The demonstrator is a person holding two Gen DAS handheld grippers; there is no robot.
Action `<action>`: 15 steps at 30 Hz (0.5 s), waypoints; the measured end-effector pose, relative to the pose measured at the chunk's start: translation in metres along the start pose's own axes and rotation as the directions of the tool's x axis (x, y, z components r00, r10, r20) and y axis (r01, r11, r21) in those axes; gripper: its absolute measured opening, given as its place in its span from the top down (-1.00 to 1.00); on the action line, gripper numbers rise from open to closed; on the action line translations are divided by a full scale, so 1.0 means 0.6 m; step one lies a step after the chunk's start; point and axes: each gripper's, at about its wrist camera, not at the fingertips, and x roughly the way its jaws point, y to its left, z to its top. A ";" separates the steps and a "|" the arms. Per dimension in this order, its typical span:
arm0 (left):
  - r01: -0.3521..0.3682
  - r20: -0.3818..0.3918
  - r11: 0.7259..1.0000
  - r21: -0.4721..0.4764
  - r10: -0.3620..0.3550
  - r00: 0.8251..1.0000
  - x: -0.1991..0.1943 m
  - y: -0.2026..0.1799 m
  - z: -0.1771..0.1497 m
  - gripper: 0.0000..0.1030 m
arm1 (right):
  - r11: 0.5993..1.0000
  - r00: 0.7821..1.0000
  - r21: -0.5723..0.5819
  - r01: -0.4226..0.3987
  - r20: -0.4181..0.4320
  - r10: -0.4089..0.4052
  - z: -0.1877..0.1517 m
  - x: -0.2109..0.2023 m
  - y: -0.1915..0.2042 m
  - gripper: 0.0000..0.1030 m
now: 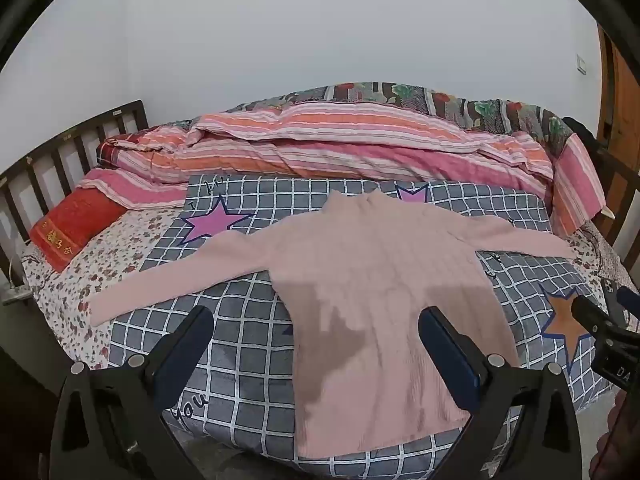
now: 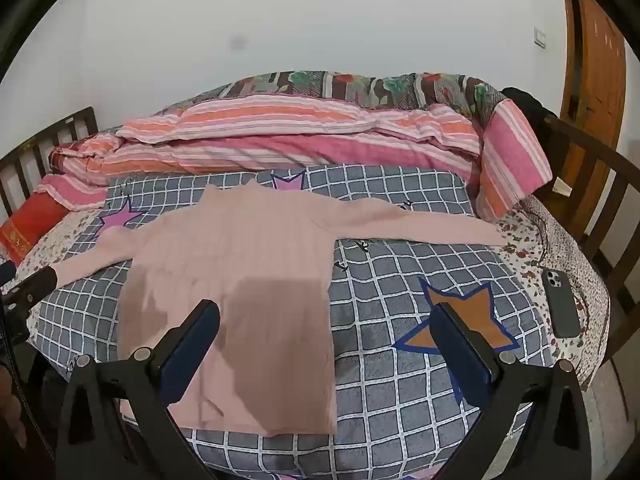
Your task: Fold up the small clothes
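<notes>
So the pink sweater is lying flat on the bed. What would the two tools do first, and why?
Probably the left tool should reach for the sweater's outstretched sleeve on its side and fold it across the body. Both tools, the right tool too, are open and empty, and the sweater lies spread flat on the checked blanket, sleeves out, nothing folded yet.

Both cameras looked down and forward from just above the near edge of the grey blanket [image 1: 248, 320]. The left one sat left, the right one right. Both saw the blanket and the pink sweater [image 2: 240, 248].
</notes>
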 end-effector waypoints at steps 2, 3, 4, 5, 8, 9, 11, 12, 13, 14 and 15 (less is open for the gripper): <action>0.011 0.012 1.000 -0.011 -0.011 1.000 -0.001 0.001 -0.001 -1.00 | 1.000 1.000 0.011 -0.007 -0.004 0.007 0.000 -0.001 -0.001 -0.99; 0.018 0.014 1.000 -0.012 -0.018 1.000 -0.002 0.001 -0.001 -1.00 | 1.000 1.000 0.010 -0.005 -0.005 0.005 0.000 -0.001 -0.001 -0.99; 0.018 0.017 1.000 -0.014 -0.018 1.000 -0.003 0.001 -0.002 -1.00 | 1.000 1.000 0.010 -0.004 -0.006 0.004 0.000 -0.001 -0.002 -0.99; 0.014 0.021 1.000 -0.016 -0.014 1.000 -0.004 0.000 -0.003 -1.00 | 1.000 1.000 0.011 -0.004 -0.006 0.004 -0.001 -0.001 -0.002 -0.99; 0.012 0.021 1.000 -0.019 -0.011 1.000 -0.004 -0.002 -0.009 -1.00 | 1.000 1.000 0.012 0.001 -0.008 -0.001 0.005 -0.009 0.003 -0.99; 0.009 0.017 1.000 -0.021 -0.009 1.000 -0.004 -0.002 -0.004 -1.00 | 1.000 1.000 0.006 -0.006 -0.001 0.006 0.003 -0.009 0.001 -0.99; 0.015 0.018 1.000 -0.021 -0.015 1.000 -0.007 0.003 -0.004 -1.00 | 1.000 1.000 0.009 -0.006 -0.002 0.006 0.005 -0.012 0.004 -0.99; 0.017 0.018 1.000 -0.023 -0.016 1.000 -0.008 0.003 -0.005 -1.00 | 1.000 1.000 0.013 -0.007 -0.002 0.007 0.004 -0.011 0.000 -0.99; 0.018 0.019 1.000 -0.023 -0.018 1.000 -0.009 0.002 -0.005 -1.00 | 1.000 1.000 0.016 -0.008 -0.004 0.008 0.005 -0.011 -0.001 -0.99; 0.018 0.014 1.000 -0.023 -0.017 1.000 -0.008 -0.001 -0.002 -1.00 | 1.000 1.000 0.018 -0.010 -0.006 0.010 0.006 -0.011 -0.001 -0.99; 0.016 0.015 1.000 -0.021 -0.016 1.000 -0.008 -0.002 -0.002 -1.00 | 1.000 1.000 0.018 -0.010 -0.006 0.010 0.005 -0.010 0.000 -0.99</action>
